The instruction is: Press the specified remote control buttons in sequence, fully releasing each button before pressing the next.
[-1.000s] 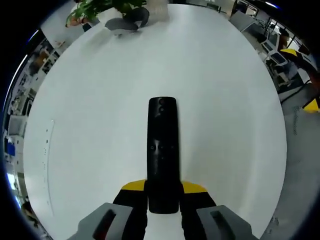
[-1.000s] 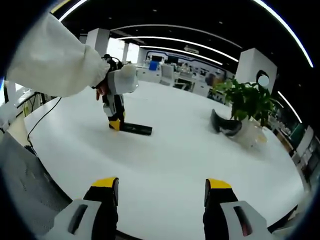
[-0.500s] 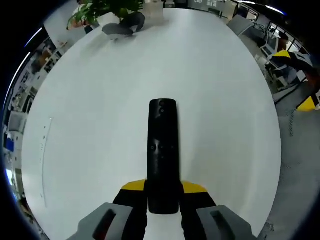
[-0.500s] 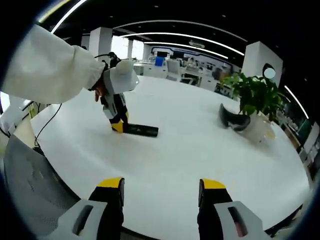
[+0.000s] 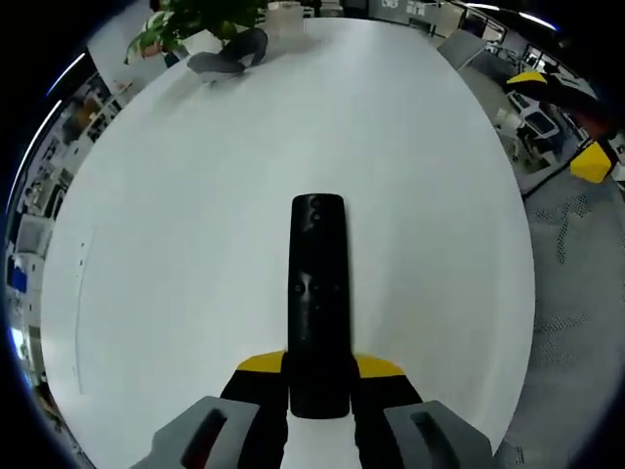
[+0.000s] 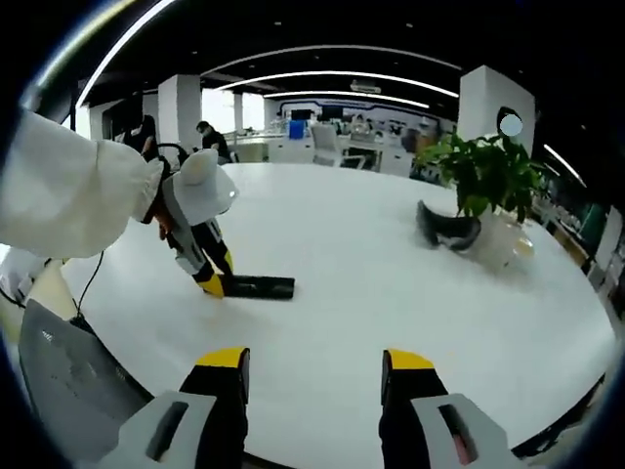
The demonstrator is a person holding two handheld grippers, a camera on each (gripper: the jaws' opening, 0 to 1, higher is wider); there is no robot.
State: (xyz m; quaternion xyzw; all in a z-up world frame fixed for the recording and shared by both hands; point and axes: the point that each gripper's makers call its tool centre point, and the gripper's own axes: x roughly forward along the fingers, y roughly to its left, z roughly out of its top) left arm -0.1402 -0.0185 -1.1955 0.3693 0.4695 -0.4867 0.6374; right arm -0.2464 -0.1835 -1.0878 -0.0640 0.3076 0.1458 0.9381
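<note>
A long black remote control (image 5: pixel 317 293) lies lengthwise on the white table (image 5: pixel 176 225), its near end clamped between the yellow-tipped jaws of my left gripper (image 5: pixel 318 369). From the right gripper view the same remote (image 6: pixel 256 287) lies flat at mid-left, held at its left end by the left gripper (image 6: pixel 207 283) under a white sleeve (image 6: pixel 68 191). My right gripper (image 6: pixel 312 363) hovers over the table's near edge, well short of the remote, open with nothing between its jaws.
A dark curved headset-like object (image 6: pixel 444 228) lies beside a potted green plant (image 6: pixel 483 181) in a white pot at the table's far side. A grey chair back (image 6: pixel 68 386) stands at lower left. Office desks and people fill the background.
The right gripper view has swung and levelled, and its jaws have come slightly closer together. The left gripper still holds the remote; its view has tilted a little.
</note>
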